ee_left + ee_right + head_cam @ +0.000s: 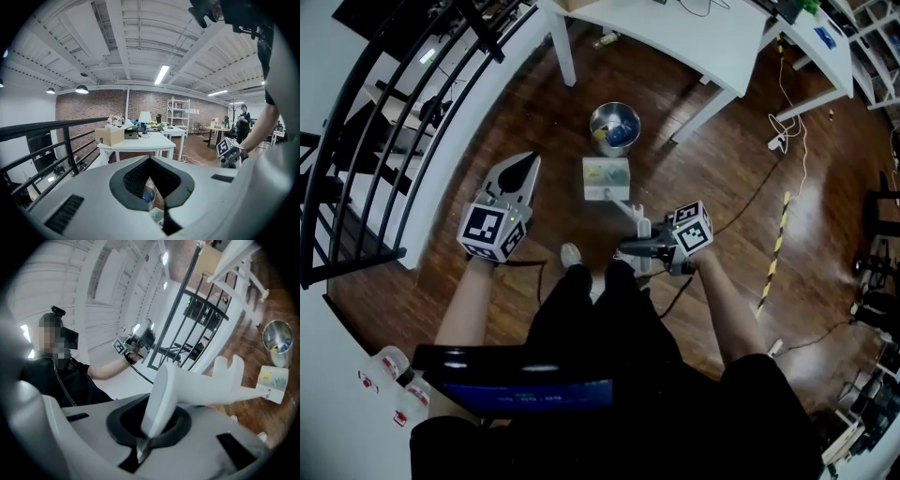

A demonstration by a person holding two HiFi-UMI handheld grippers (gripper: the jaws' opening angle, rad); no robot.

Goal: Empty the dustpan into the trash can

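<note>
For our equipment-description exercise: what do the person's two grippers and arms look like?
Both the left gripper and right gripper have pale grey shells with black-lined jaws. Each carries a cube of black-and-white square markers. A black cable trails from the left one. The person wears black short sleeves.

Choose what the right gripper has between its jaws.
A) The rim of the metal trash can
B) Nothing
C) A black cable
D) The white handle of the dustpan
D: in the right gripper view, the right gripper is shut on the white dustpan handle, while the trash can stands apart on the floor.
</note>
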